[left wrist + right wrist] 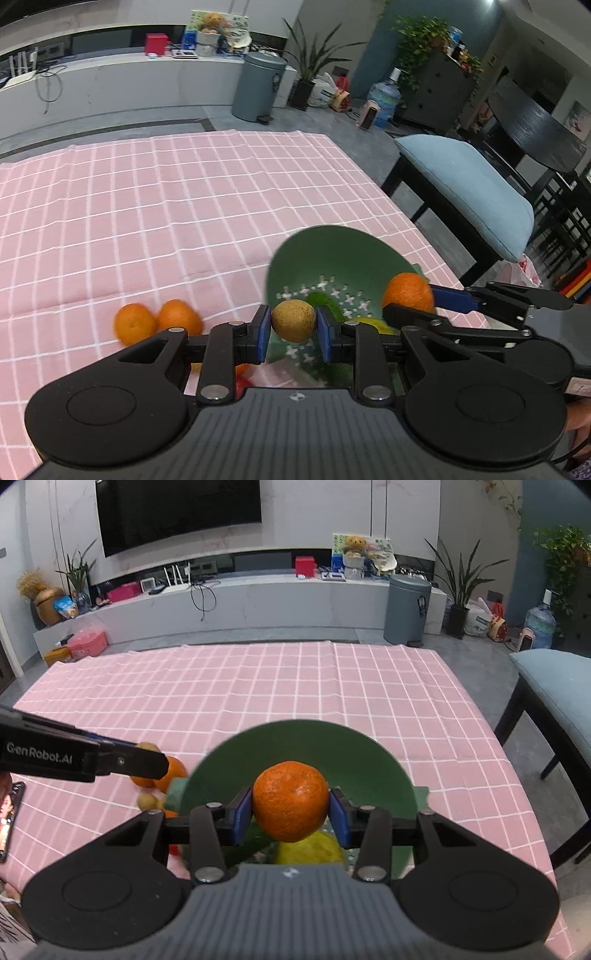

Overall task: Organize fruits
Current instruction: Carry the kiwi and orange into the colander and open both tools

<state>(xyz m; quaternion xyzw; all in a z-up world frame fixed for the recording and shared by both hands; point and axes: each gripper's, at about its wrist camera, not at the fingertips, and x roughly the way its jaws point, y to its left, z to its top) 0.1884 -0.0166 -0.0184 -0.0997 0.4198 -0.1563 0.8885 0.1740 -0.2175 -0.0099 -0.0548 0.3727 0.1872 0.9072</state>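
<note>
Item: round orange mandarin with dimpled peel [290,800], clamped between the blue pads of the right gripper [291,814], held above the green plastic colander bowl with cross-shaped perforations [332,251]. Item: small tan-brown speckled oval fruit [294,320], pinched by the left gripper [294,334], likewise carried over the bowl's near rim. A smooth yellow fruit [310,849] is seen inside the bowl. Two loose orange mandarins [157,321] are laid on the pink checked cloth [147,206] of the table, just beside the bowl, toward the near edge. Lettering "GenRobot.AI" is read on the left gripper's black casing.
</note>
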